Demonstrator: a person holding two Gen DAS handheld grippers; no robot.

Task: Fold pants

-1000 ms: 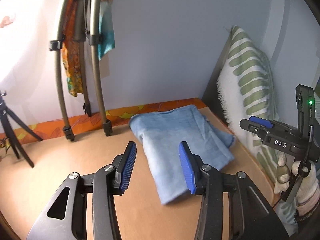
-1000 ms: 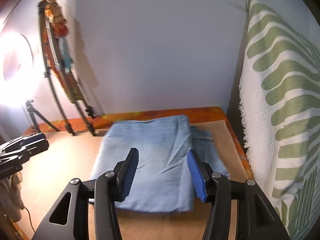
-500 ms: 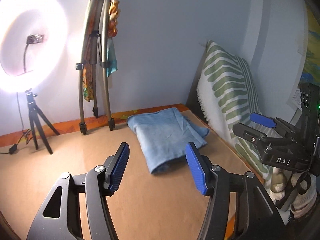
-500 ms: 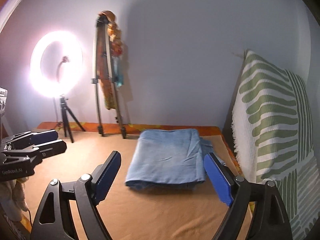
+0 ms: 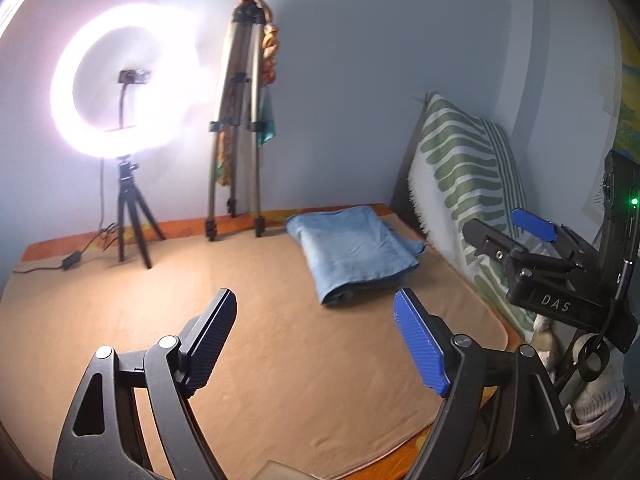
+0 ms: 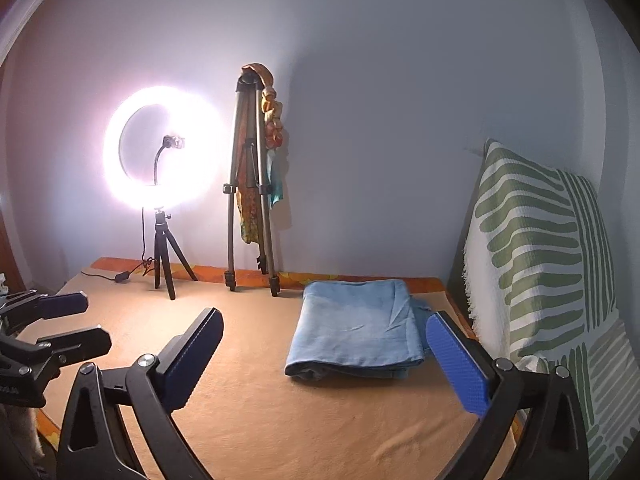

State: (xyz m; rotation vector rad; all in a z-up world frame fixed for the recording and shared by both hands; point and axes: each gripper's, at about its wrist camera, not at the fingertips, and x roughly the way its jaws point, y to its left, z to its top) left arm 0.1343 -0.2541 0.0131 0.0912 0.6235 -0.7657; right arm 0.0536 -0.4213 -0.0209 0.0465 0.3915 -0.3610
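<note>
The blue pants (image 6: 356, 330) lie neatly folded on the tan mat (image 6: 280, 420), both the left gripper (image 5: 320, 344) and right gripper (image 6: 332, 360) are spread wide and empty, so the job looks done.

A plain pale-blue wall (image 6: 400, 100) rises behind a tan mat (image 6: 280, 420) edged with orange patterned fabric (image 5: 180, 226). Far left, a lit ring light (image 6: 164, 146) glares on its small tripod — beside it stands a folded tripod (image 6: 250, 200) draped with scarves. A green-and-white leaf-print cushion (image 6: 540, 260) leans at right.
</note>
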